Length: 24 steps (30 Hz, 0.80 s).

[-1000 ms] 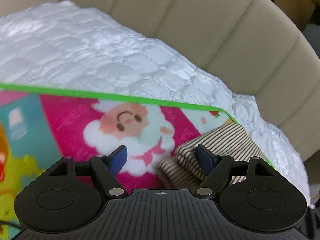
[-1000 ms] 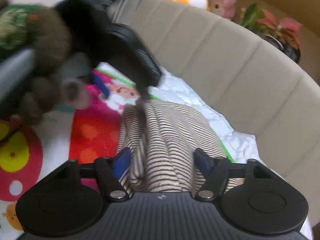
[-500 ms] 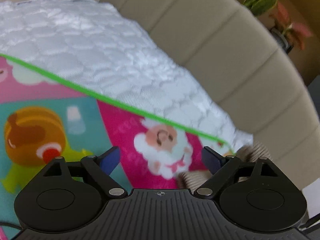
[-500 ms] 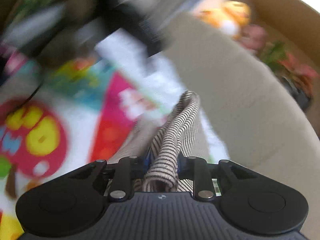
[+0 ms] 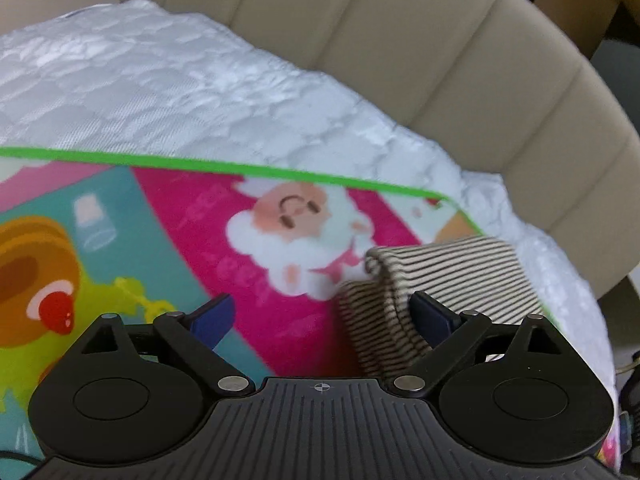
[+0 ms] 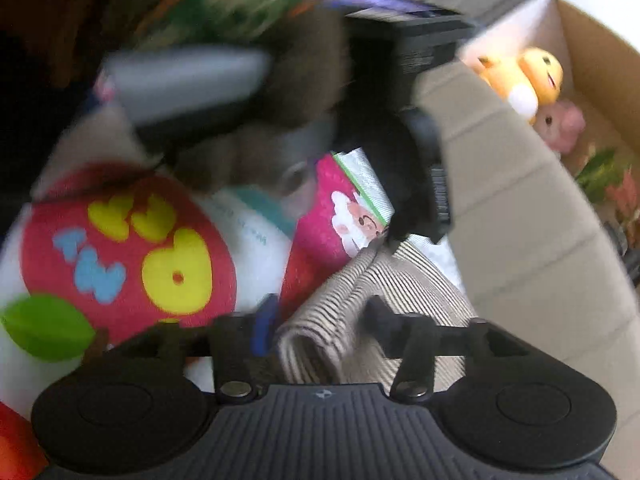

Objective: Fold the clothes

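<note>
On the mat (image 5: pixel 180 216), both grippers' jaws gape around the striped garment (image 5: pixel 452 276).

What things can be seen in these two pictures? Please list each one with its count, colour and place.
striped garment: 1, beige with dark stripes, folded on the mat's corner
play mat: 1, pink, teal, green-edged, on the quilt
quilt: 1, white, under the mat
sofa back: 1, beige, behind the quilt
plush toys: 2, yellow and pink, in a cardboard box
plant: 1, green and red, far right
left claw: open, one finger beside the garment
right claw: open around the garment's fold
</note>
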{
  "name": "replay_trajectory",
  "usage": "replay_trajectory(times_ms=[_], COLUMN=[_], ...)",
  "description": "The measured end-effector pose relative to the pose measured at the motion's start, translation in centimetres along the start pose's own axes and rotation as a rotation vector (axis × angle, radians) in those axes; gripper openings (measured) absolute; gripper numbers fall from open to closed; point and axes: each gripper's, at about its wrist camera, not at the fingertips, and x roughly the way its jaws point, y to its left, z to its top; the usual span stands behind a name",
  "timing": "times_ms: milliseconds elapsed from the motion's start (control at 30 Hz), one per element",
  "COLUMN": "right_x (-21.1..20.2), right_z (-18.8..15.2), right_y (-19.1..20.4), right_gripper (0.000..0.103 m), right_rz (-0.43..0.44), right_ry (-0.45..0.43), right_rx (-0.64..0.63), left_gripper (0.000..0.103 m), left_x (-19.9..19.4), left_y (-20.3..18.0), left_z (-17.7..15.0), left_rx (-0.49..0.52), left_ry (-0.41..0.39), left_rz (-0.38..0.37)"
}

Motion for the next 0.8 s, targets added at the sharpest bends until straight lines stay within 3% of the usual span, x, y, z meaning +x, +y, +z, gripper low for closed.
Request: replay_trajectory(times_ms=[300,400,533,800], right_x=[-4.3,-3.0,0.0,1.2], right_z=[-1.6,-2.6,-4.3,-5.5], right_y=[-7.8,-9.2,-7.4,-6.4], right_gripper=[0.1,0.1,0.102,0.103], right_rz=[-0.025,0.022,0.063,0.071], right_ry=[-0.123,-0.064,0.067,0.055], right_rx=[0.433,0.582,0.596,0.632], left_gripper=[0.098,0.099,0.099,0.099], left_x=[0.0,0.0,0.0,0.2], left_y=[-0.2,-0.4,-0.4,-0.4], left_z=[0.1,0.0,-0.1,-0.2], left_rx=[0.031,0.035,0.037,0.049], left_ry=[-0.01,-0.01,-0.007,0.001], left_rz=[-0.001,0.001,0.004,0.014])
